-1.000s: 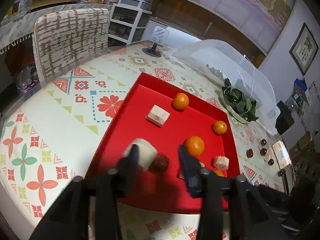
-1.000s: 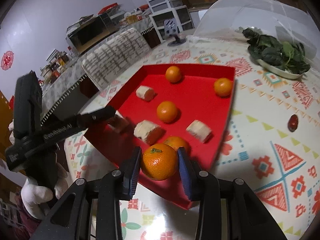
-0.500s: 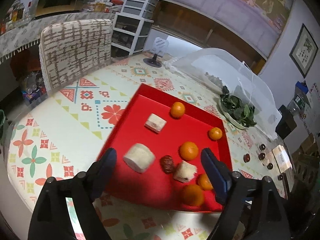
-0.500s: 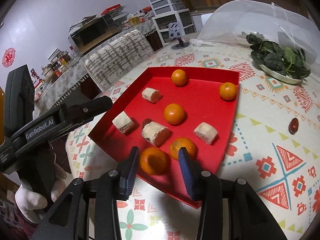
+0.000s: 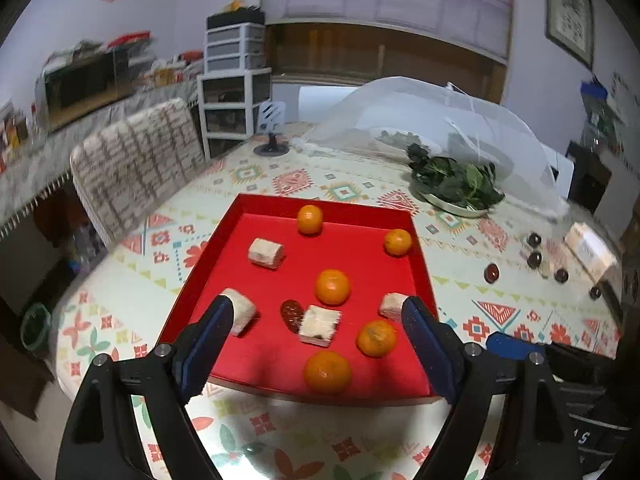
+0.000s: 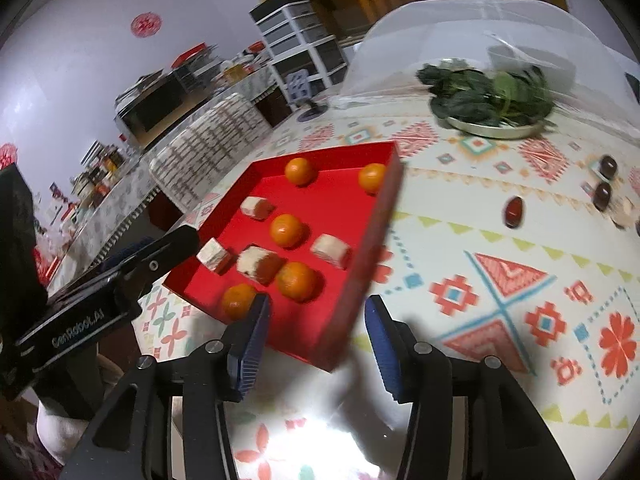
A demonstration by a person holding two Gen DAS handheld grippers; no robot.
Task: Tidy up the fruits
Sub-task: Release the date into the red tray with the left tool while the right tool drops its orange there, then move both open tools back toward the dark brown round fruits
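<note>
A red tray on the patterned table holds several oranges, several pale banana chunks and one dark red date. The nearest orange lies by the tray's near edge. My left gripper is open and empty, raised over the tray's near side. My right gripper is open and empty above the tray's near right corner. More dates lie on the table, one red, others darker.
A plate of leafy greens stands behind the tray beside a white mesh food cover. A padded chair stands at the table's left. A small box lies at the far right.
The right gripper opened and released its orange onto the tray's near edge, then drew back to the right. The left gripper opened, left the date in the tray and pulled back.
</note>
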